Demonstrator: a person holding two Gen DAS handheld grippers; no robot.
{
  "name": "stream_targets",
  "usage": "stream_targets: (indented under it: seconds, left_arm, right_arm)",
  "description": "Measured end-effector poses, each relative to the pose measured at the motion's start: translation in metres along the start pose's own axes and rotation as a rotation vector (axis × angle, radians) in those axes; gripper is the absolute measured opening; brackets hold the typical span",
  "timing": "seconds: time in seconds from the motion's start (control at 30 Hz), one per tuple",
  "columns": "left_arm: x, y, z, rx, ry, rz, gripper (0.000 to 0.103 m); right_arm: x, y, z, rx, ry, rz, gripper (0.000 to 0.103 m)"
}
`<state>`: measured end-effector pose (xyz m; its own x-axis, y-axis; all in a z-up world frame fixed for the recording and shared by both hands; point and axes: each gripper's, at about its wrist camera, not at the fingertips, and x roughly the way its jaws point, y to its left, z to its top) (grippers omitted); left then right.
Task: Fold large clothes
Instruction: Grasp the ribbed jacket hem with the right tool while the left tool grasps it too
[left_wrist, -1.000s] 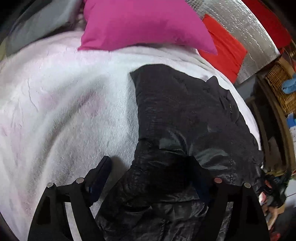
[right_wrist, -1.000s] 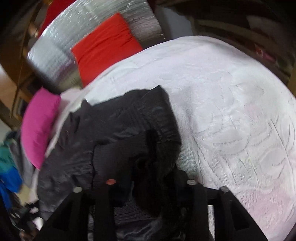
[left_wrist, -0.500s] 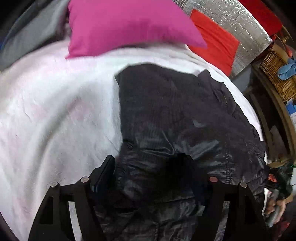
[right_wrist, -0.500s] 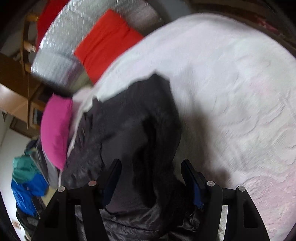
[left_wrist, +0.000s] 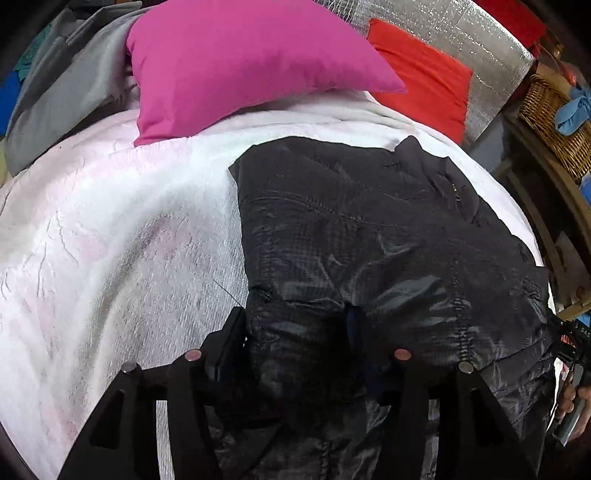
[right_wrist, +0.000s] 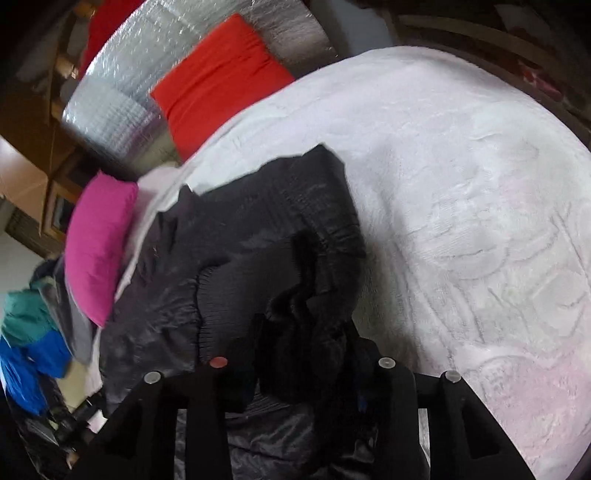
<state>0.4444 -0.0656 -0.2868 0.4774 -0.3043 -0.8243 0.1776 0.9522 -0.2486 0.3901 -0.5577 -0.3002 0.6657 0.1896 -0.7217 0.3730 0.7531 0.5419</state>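
A bed under a white, faintly pink blanket (left_wrist: 122, 236) carries everything. A black jacket (left_wrist: 369, 236) lies spread on it, toward four o'clock in the left wrist view. A pink pillow (left_wrist: 236, 62) rests on the blanket at twelve o'clock, apart from the jacket. Grey cloth (left_wrist: 62, 85) sits at ten o'clock, beside the pillow.
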Motion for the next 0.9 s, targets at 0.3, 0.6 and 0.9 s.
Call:
stream_targets:
  seconds: [0.3,0.6,0.9]
  left_arm:
    - [-0.015,0.003,-0.003,-0.032,-0.049,0.050,0.067]
    - [-0.023,-0.038,-0.017,0.243,-0.162,0.261,0.075]
    - [-0.016,-0.052,-0.019,0.299,-0.186,0.321,0.075]
  right_arm:
    - [-0.018,-0.015,0.003,0.071,-0.091,0.045,0.068]
    - [0.006,0.010,0.006,-0.003,-0.087,-0.003,0.066]
    - [0.016,0.016,0.018,-0.016,-0.139,-0.071,0.042]
